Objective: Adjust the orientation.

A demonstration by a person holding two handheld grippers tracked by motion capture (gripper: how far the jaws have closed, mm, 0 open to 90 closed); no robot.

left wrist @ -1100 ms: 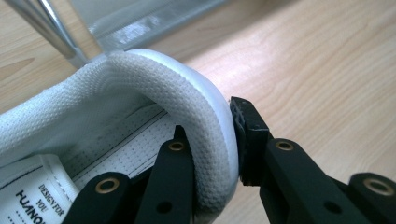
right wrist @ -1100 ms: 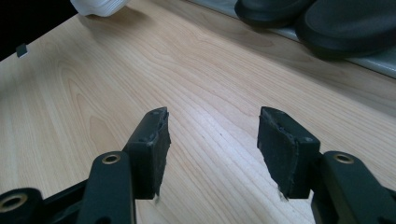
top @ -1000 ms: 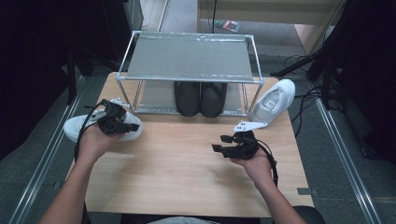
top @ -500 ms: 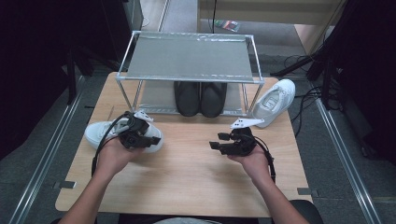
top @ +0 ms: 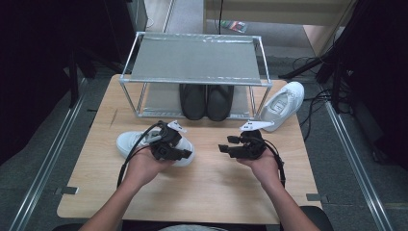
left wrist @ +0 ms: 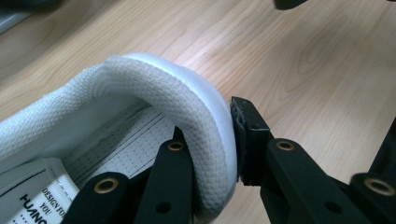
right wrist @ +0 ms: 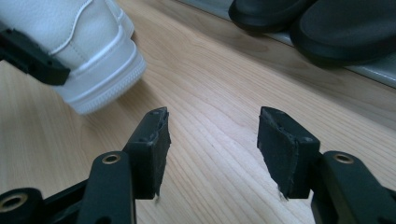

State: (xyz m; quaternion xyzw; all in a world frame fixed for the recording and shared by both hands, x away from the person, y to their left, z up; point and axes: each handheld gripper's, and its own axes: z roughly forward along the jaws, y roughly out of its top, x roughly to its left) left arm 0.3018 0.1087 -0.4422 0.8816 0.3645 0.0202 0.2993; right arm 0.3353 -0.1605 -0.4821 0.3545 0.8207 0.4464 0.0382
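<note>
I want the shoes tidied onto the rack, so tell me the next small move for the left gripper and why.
Probably carry the white mesh-lined sneaker on toward the metal shoe rack. The left gripper has its jaws clamped on the heel collar, one inside and one outside, and the shoe lies on the wooden table short of the rack. The right gripper is open, holding nothing.

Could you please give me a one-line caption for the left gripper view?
Left gripper clamped on the padded heel collar of a white sneaker on the wooden table.
</note>
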